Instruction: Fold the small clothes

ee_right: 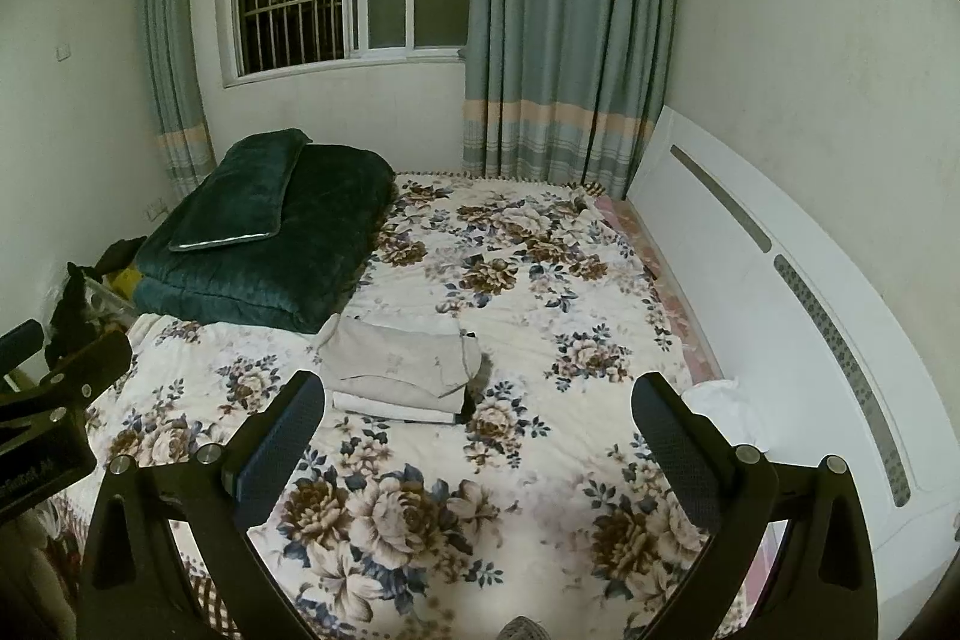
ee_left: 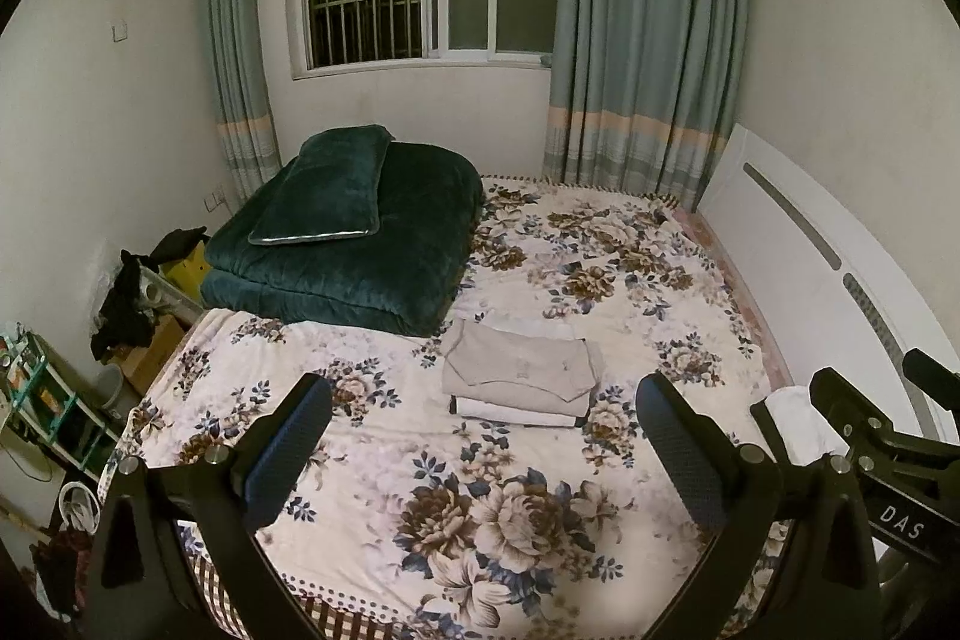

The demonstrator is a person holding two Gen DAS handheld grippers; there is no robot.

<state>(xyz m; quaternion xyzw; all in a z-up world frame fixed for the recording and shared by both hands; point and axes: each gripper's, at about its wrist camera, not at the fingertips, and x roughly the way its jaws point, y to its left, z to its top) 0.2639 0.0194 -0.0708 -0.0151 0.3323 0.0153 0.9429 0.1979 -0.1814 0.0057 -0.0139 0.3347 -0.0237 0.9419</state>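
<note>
A stack of folded small clothes (ee_left: 521, 377), beige on top of white ones, lies in the middle of the floral bed sheet (ee_left: 630, 268); it also shows in the right wrist view (ee_right: 399, 370). A loose white garment (ee_left: 801, 421) lies crumpled at the bed's right edge near the headboard, and shows in the right wrist view (ee_right: 723, 409). My left gripper (ee_left: 483, 451) is open and empty, held above the near part of the bed. My right gripper (ee_right: 477, 451) is open and empty, to the right of the left one.
A folded dark green quilt with a pillow (ee_left: 354, 232) sits at the far left of the bed. A white headboard (ee_right: 780, 292) runs along the right. Clutter, boxes and a shelf (ee_left: 54, 400) stand on the floor to the left. Window and curtains are behind.
</note>
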